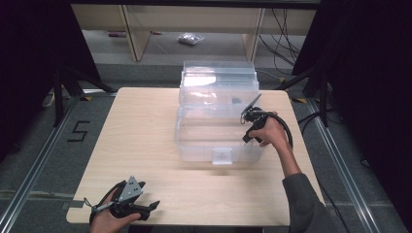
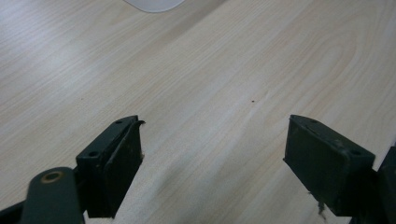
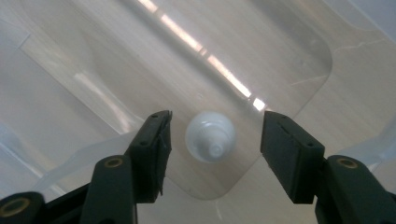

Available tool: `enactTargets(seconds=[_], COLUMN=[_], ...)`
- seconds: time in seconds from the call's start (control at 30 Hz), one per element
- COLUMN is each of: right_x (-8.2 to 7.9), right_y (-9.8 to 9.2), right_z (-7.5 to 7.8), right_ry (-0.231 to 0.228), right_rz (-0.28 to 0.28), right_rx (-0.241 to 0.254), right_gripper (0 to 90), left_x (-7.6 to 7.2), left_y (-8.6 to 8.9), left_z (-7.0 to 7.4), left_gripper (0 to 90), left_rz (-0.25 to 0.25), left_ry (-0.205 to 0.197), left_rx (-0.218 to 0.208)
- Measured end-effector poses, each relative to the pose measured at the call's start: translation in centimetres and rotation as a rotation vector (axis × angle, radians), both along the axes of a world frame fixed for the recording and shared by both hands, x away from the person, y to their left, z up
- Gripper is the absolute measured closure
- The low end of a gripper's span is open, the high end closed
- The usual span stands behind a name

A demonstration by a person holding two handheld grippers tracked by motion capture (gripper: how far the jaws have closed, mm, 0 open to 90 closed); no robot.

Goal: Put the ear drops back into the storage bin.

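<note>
Right gripper (image 3: 215, 130), poised over the clear plastic box (image 1: 194, 145), jaws partly apart, gripping nothing. Between the pads but clear of both, a small white bottle (image 3: 210, 136), cap end toward the camera, lying on the box's transparent floor directly below the jaws in the right gripper view. Gap visible on each side of the bottle; neither pad pressing it. Beneath and beyond the bottle, pale wood grain of the table (image 1: 145, 126) showing through the floor, with a bright streak of reflected light running diagonally past the jaws. Around the jaws, the box's clear walls; behind the gripper in the high view, the box's raised lid (image 1: 218, 80) standing at the far side. Right hand (image 1: 269, 132) wrapped round the gripper's body above the box's right rim, cable looping beside it.

Left gripper (image 2: 212, 149), well apart from the box at the table's near left edge, jaws spread wide, empty, bare tabletop between and ahead of them. Left hand (image 1: 109, 221) holding it low at the table's edge. Farther off, past the box, grey floor and pale shelving.
</note>
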State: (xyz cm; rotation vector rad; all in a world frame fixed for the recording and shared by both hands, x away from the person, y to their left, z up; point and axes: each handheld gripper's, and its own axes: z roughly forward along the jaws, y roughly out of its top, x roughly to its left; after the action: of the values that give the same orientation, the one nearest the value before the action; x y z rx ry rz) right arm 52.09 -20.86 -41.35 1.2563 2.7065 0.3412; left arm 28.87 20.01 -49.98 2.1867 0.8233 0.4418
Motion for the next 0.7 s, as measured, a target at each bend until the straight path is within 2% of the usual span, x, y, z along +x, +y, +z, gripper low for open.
enactTargets(seconds=[0.2,0.33,0.37,0.4,0.5,0.53,0.57,0.6,0.67,0.7], right_x=[-0.3,-0.7,-0.8,-0.9,-1.2,-1.2,-1.4,-1.5,-1.8,-1.8], right_y=[0.0,-0.1,-0.1,-0.2,-0.3,-0.4,-0.4,-0.5,-0.5,-0.5], right_z=[0.6,1.1,1.3,1.4,1.8,2.0,2.1,2.1,2.3,2.3], right_ry=[-0.029,-0.054,-0.062,-0.077,-0.094,-0.069,-0.081,-0.107,-0.09,-0.115], right_rz=[-0.002,-0.009,-0.017,-0.017,-0.01,-0.016,-0.022,-0.004,-0.011,-0.004], right_rx=[0.002,0.021,0.031,0.037,0.05,0.058,0.065,0.06,0.066,0.064], right_gripper=[35.9,32.0,31.7,31.0,29.9,29.8,29.8,29.5,29.4,29.4], left_x=[-0.1,-0.1,0.0,-0.1,0.0,0.0,0.0,0.0,0.0,0.0], left_y=[0.0,0.0,0.0,-0.1,0.0,0.0,0.0,0.0,0.1,0.0], left_z=[0.0,0.0,0.0,0.0,0.0,0.0,0.0,0.0,0.0,0.0], left_gripper=[18.4,18.4,18.4,18.5,18.5,18.5,18.5,18.5,18.5,18.4], left_rz=[-0.006,0.001,0.0,0.003,0.0,0.0,0.0,-0.001,-0.002,0.0], left_ry=[0.004,-0.001,0.0,0.004,-0.001,-0.001,0.0,-0.001,-0.001,0.0], left_rx=[-0.004,-0.005,-0.004,-0.021,0.0,-0.004,-0.004,0.003,0.004,-0.004])
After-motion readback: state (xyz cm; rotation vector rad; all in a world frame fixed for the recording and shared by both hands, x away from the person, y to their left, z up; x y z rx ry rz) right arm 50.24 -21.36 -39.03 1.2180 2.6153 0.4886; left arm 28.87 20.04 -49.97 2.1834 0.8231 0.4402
